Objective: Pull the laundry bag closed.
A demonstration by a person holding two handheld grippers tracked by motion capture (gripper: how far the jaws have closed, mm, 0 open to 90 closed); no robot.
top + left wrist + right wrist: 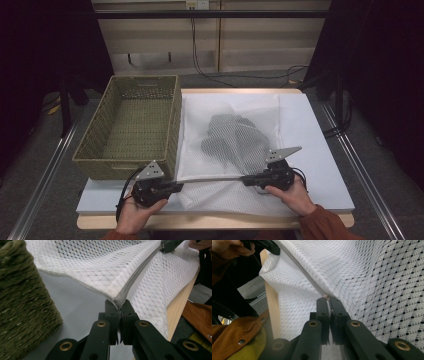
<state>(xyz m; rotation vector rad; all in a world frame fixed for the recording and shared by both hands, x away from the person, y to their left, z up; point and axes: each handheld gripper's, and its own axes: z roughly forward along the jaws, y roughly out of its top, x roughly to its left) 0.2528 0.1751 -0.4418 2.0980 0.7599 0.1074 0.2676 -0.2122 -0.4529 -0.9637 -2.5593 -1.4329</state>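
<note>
A white mesh laundry bag (235,107) lies on the pale board, with a dark garment (232,137) inside it. Its grey zipper (212,179) is stretched taut along the near edge between the two grippers. My left gripper (181,186) is shut on the zipper's left end, where the bag's corner folds; in the left gripper view its jaws (119,305) pinch the grey tape (140,272). My right gripper (245,180) is shut on the zipper further right; in the right gripper view (328,298) a small brass piece shows at the jaw tips.
A green woven basket (95,145) stands empty at the left, touching the bag's side and close to the left gripper (22,305). The table's wooden front edge (270,310) runs just behind both hands. Metal rails flank the table.
</note>
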